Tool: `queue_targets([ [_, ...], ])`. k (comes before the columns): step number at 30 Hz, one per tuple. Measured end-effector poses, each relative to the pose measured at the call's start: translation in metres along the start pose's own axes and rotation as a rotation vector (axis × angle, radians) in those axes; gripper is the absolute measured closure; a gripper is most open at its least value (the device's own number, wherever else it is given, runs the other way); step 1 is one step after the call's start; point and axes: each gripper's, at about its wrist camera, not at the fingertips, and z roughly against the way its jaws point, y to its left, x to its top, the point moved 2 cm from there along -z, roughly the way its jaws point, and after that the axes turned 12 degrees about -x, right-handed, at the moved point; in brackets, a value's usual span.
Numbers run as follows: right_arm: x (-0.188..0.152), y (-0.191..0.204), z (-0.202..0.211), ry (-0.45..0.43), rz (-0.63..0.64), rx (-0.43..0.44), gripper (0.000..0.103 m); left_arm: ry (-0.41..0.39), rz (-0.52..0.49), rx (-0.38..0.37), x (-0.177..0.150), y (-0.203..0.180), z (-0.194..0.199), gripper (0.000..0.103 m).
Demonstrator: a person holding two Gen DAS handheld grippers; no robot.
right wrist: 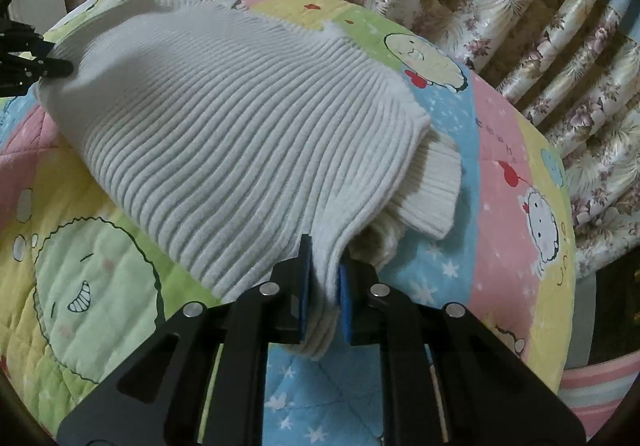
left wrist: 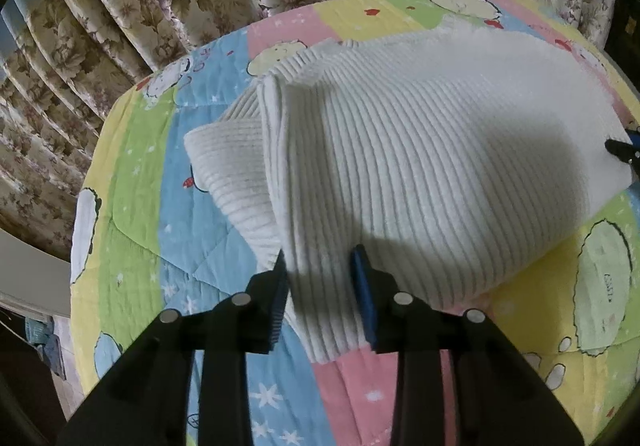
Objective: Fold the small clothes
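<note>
White ribbed sweater (right wrist: 224, 118), corners between jaws

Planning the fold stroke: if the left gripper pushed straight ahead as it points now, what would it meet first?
The white ribbed sweater: its near edge already sits between the left gripper fingers, so more knit bunches up first, probably before the quilt.
</note>
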Motion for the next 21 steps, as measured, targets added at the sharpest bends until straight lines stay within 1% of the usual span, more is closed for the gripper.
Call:
queue_targets([
  [3,0.003,-0.004,0.005,-0.010,0.000,0.010,0.087,-0.003,-0.007,0.010,0.002,-0.001,0.001,0.059],
  [4,0.005,-0.007,0.008,-0.016,-0.011,0.018,0.085,-0.003,-0.002,0.004,0.002,-0.001,0.002,0.054],
  [5,0.007,-0.011,0.014,-0.026,-0.034,0.033,0.079,-0.004,0.005,-0.001,0.002,0.000,0.003,0.049],
  [6,0.009,-0.015,0.019,-0.037,-0.053,0.043,0.076,-0.006,0.013,-0.003,0.003,0.001,0.005,0.046],
  [7,0.011,-0.018,0.025,-0.052,-0.071,0.051,0.066,-0.008,0.022,0.000,0.003,0.003,0.007,0.039],
  [8,0.015,-0.023,0.032,-0.073,-0.095,0.061,0.056,-0.013,0.030,0.004,0.004,0.005,0.010,0.034],
  [9,0.018,-0.027,0.038,-0.088,-0.109,0.065,0.050,-0.014,0.035,0.004,0.004,0.005,0.012,0.034],
  [10,0.022,-0.030,0.043,-0.103,-0.123,0.065,0.038,-0.017,0.046,0.000,0.006,0.006,0.015,0.034],
  [11,0.027,-0.035,0.048,-0.116,-0.140,0.058,0.029,-0.022,0.053,-0.004,0.007,0.007,0.018,0.034],
  [12,0.030,-0.037,0.051,-0.126,-0.149,0.049,0.026,-0.025,0.056,-0.003,0.009,0.007,0.021,0.033],
  [14,0.037,-0.042,0.056,-0.154,-0.165,0.012,0.013,-0.042,0.059,0.012,0.013,0.007,0.028,0.023],
  [16,0.040,-0.044,0.055,-0.163,-0.184,-0.019,0.009,-0.063,0.063,0.020,0.019,0.006,0.036,0.023],
  [21,0.042,-0.054,0.043,-0.140,-0.286,0.040,0.005,-0.083,0.093,0.006,0.032,0.007,0.042,0.022],
])
